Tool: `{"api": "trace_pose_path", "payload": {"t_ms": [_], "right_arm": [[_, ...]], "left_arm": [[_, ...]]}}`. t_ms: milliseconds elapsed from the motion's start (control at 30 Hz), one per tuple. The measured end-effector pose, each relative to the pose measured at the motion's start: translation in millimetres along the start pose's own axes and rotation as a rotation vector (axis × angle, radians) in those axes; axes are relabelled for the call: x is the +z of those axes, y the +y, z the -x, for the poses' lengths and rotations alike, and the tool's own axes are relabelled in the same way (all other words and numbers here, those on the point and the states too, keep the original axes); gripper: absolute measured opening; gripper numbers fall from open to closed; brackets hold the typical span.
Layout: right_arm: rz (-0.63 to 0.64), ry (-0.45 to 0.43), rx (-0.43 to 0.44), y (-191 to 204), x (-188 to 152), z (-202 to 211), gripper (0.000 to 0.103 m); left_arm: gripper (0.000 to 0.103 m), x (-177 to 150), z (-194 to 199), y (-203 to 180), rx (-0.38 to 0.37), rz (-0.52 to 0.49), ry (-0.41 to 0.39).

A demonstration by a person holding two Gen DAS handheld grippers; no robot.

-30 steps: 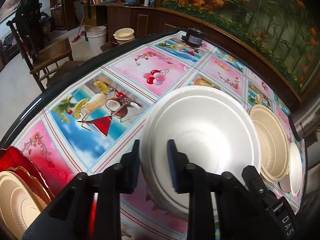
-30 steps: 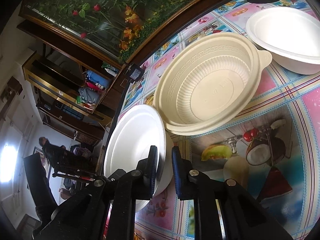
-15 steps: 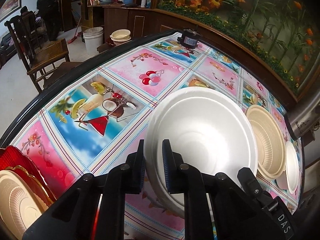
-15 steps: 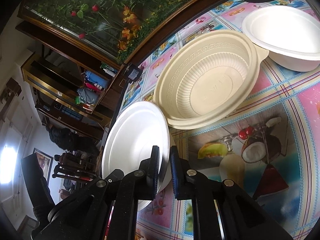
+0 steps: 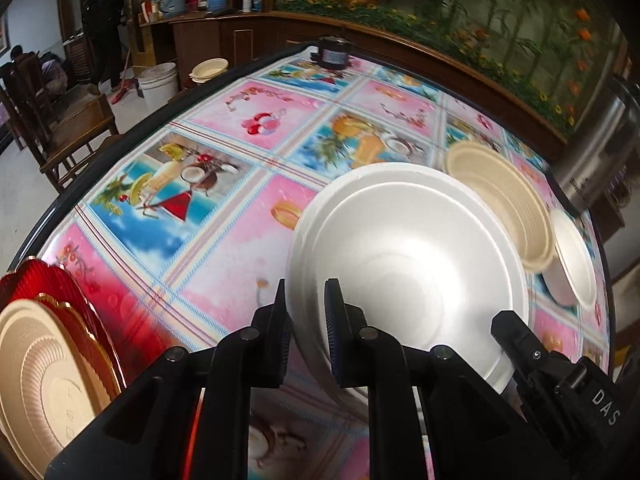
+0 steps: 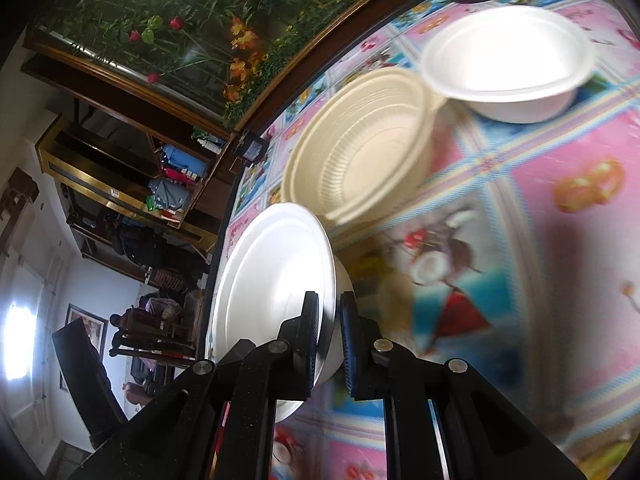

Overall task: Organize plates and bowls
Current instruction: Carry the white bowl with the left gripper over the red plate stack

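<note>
Plates and bowls were the job, and the large white bowl sat at the centre of it, pinched on two sides. At the bottom middle of the left wrist view the left gripper had its fingers pressed onto the bowl's near rim, one pad outside and one inside. The right gripper, bottom middle of its own view, clamped the opposite rim the same way.

A second before, both pairs of fingers had stood a little wider around that rim; they had since closed onto it, and the bowl had shifted across the patterned table, away from the cream ribbed bowl it had been close against. I judged the two-handed grip secured and the carry begun, probably toward a stack, though the destination could not be told.

Counted outward: one large white bowl held; one cream ribbed bowl, centre of the right view, possibly two nested, blur prevented telling; one smaller white bowl at upper right, touching or just beside the cream one. At the lower left of the left view lay one cream plate on one red gold-edged plate.
</note>
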State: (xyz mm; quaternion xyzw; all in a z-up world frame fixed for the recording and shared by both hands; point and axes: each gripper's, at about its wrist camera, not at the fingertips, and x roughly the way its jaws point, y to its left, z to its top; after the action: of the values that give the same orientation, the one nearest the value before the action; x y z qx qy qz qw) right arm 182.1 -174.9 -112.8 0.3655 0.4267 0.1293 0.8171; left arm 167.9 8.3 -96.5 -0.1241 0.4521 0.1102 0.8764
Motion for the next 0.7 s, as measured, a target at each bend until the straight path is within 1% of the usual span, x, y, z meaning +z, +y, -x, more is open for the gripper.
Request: {"api": "trace_pose_path", "payload": {"t_ms": [67,200,433,600,700], "right_arm": [[-0.01,-0.006,-0.009,-8,-5,11,0.011],[-0.037,-0.029,-0.016,-25,-14,39,0.011],[-0.04,-0.082,-0.041,-38,-30,83,0.011],[-0.03,-0.11,-0.077,-47,-44,107,0.011],[-0.039,-0.114,-0.081,-55,-50,120,0.011]], "left_arm": [[0.013,-8,5,-6,-0.009,-0.025,0.003],[0.013,-26,23,-23,-0.021,-0.102,-0.014],[0.013,-51,43,-41,-0.049,-0.195,-0.025],[0.014,-68,49,-50,-0.076,-0.255,-0.006],[0.014,-76,55,-53,-0.093,-0.284,-0.002]]}}
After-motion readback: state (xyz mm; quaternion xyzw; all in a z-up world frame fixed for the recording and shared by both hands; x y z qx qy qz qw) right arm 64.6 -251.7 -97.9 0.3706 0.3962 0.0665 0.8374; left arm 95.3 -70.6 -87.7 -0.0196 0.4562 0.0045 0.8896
